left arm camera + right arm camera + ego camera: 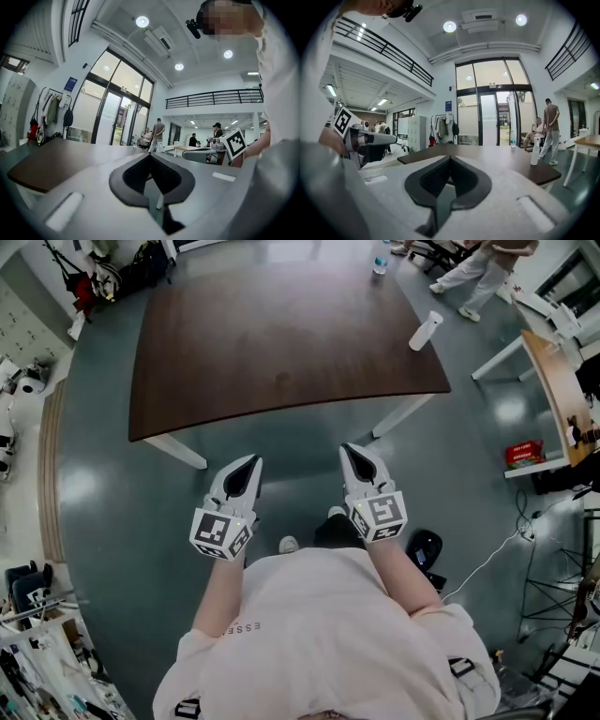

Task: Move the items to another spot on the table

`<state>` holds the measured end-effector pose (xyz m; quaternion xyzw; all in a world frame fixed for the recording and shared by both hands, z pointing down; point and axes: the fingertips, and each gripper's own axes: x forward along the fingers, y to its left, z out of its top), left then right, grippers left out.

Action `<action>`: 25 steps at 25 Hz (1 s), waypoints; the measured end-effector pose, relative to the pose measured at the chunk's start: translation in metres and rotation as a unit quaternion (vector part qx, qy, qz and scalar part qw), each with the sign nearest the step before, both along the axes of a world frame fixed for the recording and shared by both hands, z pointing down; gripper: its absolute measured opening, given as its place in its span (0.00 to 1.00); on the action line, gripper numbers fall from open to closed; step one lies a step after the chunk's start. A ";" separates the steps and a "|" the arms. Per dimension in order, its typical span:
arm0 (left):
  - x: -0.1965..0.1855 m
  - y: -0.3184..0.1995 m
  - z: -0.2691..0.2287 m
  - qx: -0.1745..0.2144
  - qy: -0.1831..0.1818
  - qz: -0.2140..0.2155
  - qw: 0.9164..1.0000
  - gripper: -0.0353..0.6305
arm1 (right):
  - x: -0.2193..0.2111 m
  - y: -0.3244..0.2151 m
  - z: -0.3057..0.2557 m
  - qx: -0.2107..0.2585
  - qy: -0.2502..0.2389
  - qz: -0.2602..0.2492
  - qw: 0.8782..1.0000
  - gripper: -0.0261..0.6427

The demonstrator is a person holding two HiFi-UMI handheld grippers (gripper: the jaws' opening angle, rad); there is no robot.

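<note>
A white spray bottle (425, 331) stands at the right edge of the dark brown table (272, 343), and a clear water bottle (380, 259) stands near its far edge. Both grippers hang side by side over the floor, short of the table's near edge. My left gripper (251, 461) is shut and empty; its tips meet in the left gripper view (150, 157). My right gripper (351, 450) is shut and empty too, its jaws closed together in the right gripper view (450, 159). From there the spray bottle (534, 152) shows ahead to the right.
White table legs (178, 451) stand just ahead of the grippers. A second table (553, 381) with a red item (525, 453) is at the right. People (473, 268) are beyond the far corner. Cables (487, 559) and a black object (427, 547) lie on the floor.
</note>
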<state>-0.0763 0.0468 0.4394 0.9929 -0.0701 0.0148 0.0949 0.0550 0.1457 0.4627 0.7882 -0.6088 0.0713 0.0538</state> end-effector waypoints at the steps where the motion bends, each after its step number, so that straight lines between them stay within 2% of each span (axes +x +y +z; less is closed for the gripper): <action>1: 0.004 -0.001 0.001 -0.001 -0.001 0.001 1.000 0.08 | 0.005 0.001 0.000 0.000 0.000 0.005 1.000 0.02; 6: 0.038 0.001 0.009 -0.003 -0.008 0.007 1.000 0.08 | 0.051 0.013 0.003 0.002 0.000 0.030 1.000 0.02; 11: 0.091 -0.004 0.018 -0.005 -0.016 0.003 1.000 0.08 | 0.117 0.013 0.009 0.004 -0.008 0.042 0.999 0.02; 19: 0.218 -0.023 0.015 -0.011 -0.020 -0.018 1.000 0.08 | 0.249 0.011 0.008 0.000 -0.016 0.042 0.999 0.02; 25: 0.312 -0.027 0.006 -0.011 -0.009 -0.022 1.000 0.08 | 0.336 0.018 0.005 -0.011 -0.015 0.037 0.999 0.02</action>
